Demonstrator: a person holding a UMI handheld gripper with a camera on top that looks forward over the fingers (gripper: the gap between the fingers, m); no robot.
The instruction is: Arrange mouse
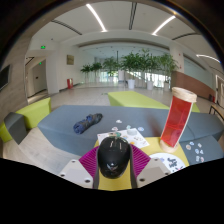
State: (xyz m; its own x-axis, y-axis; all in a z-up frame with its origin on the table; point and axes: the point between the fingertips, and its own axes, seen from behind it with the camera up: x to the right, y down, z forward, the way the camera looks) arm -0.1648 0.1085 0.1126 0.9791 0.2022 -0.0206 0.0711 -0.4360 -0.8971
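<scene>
A black computer mouse (pixel 114 156) sits between my gripper's (pixel 114 165) two magenta pads (pixel 89 163), which press on its left and right sides. The mouse points away from me, its scroll wheel at the far end. Under it lies a yellow mat (pixel 170 157) on the grey table (pixel 60 128). I cannot tell whether the mouse rests on the mat or hangs just above it.
A tall red-orange cup (pixel 178 117) stands beyond the fingers to the right. White sheets (pixel 130 133) lie just ahead of the mouse. A dark bundle (pixel 86 123) lies on the table to the far left. Behind are yellow-green seats and potted plants in a bright hall.
</scene>
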